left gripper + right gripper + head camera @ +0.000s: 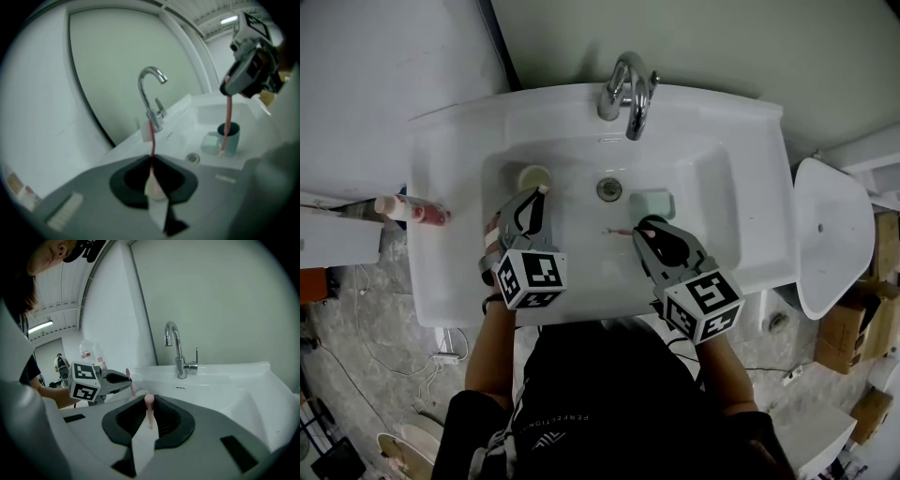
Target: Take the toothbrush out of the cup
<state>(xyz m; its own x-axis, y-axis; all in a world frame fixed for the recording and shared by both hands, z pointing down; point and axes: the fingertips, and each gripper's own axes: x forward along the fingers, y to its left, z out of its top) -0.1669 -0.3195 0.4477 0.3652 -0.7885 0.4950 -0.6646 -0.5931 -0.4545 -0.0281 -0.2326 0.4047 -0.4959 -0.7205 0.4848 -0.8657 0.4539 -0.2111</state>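
The white ceramic sink basin (741, 187) is carrying a curved chrome faucet (628, 94) at 12 o'clock, with the round metal drain (609, 188) lying just below it in the bowl. A cream round cup (534, 176) is sitting at 10 o'clock from the drain. A dark teal cup (233, 138) and a pale teal block (210, 142) are standing side by side at about 4 o'clock from it. A pink-capped bottle (417, 210) is lying on the rim at 9 o'clock. The left gripper (152, 173) is reaching in just beside the cream cup, its jaws pressing together on a thin red-handled toothbrush (153, 145). That handle is rising straight up from the jaws, a white head showing at its top, and in the left gripper view it is crossing in front of the faucet stem. Its lower end is not showing, so its relation to the cream cup cannot be told. The right gripper (149, 411) is clamping the rounded end of a pale pink toothbrush (228, 112). This brush is hanging downward, passing in front of the teal cup's wall in the left gripper view, with its pale lower tip level with the cup's foot. Whether it is touching the cup cannot be told.
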